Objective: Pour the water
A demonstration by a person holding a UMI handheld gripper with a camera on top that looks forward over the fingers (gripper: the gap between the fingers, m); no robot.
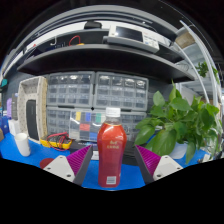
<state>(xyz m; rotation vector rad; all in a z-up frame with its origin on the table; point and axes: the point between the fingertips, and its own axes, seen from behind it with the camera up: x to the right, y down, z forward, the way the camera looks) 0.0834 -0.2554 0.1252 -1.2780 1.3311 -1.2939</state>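
Note:
A red bottle [110,152] with a white cap and a white label stands upright on the blue table top [45,152]. It sits between the fingers of my gripper [111,166], a little closer to the left one. The left pad [76,158] and the right pad [148,158] are spread wide, with a gap showing on each side of the bottle. The gripper is open and nothing presses on the bottle. I see no cup or other vessel to pour into.
A leafy green plant [182,122] stands close by, right of the bottle. Behind it are grey drawer cabinets [95,92], a colourful box [87,126], and a cluttered shelf [120,45] above. A white object [21,146] stands further left.

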